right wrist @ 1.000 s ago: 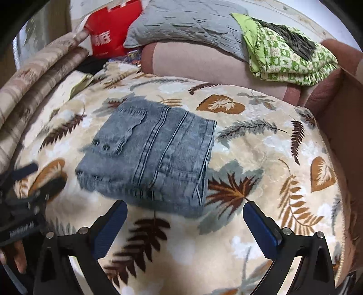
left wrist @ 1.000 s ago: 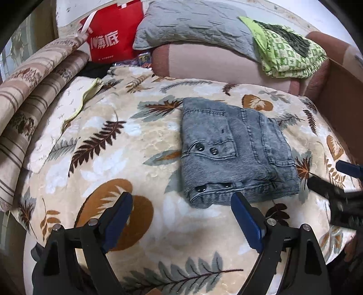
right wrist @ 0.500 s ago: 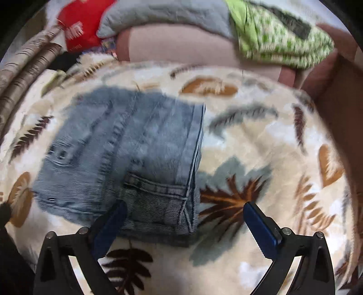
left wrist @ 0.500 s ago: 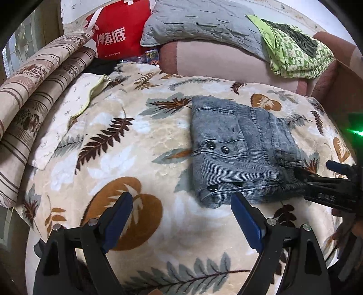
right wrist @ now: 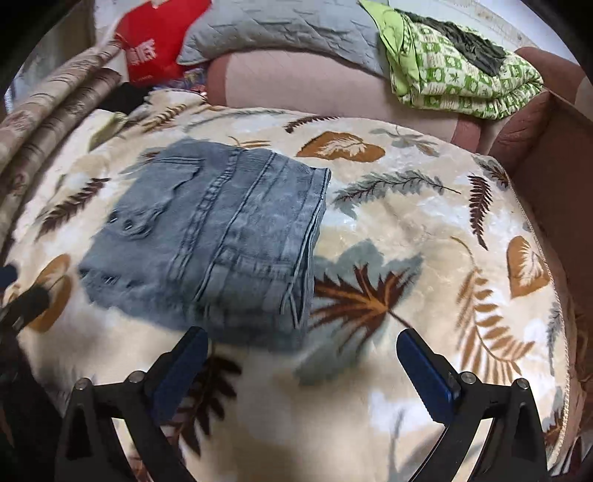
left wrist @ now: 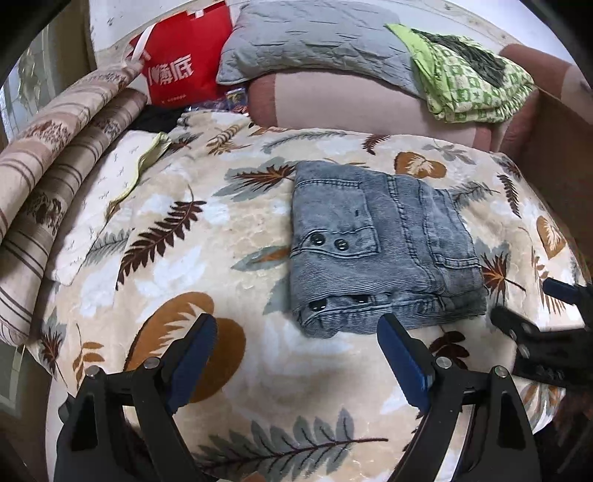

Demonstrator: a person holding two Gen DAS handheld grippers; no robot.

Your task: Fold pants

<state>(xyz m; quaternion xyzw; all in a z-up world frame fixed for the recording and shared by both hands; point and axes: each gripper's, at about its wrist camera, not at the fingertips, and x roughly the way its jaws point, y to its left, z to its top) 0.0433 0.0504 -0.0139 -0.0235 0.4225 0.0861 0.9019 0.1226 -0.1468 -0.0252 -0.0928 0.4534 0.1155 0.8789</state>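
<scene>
Both views ride on a gripper and look forward and steeply down past its two blue-padded fingers at the leaf-print blanket (left wrist: 229, 237). The left wrist view sits near the folded pants (left wrist: 378, 248) from their left, the right wrist view from their right. Both share the pants, the grey pillow (right wrist: 281, 26) and the green cloth (right wrist: 459, 70).

A cream blanket (left wrist: 192, 259) printed with brown and grey leaves covers the bed. Along its left edge lies a striped brown quilt (left wrist: 48, 174), rolled in long folds, with a pale cloth (left wrist: 111, 185) edged in green just beside it. At the far side a red bag (left wrist: 181, 74) with white lettering stands next to a grey pillow (left wrist: 318, 40). A folded green patterned cloth (left wrist: 470, 85) rests on a pink bolster (left wrist: 352, 107) that runs across the back.
</scene>
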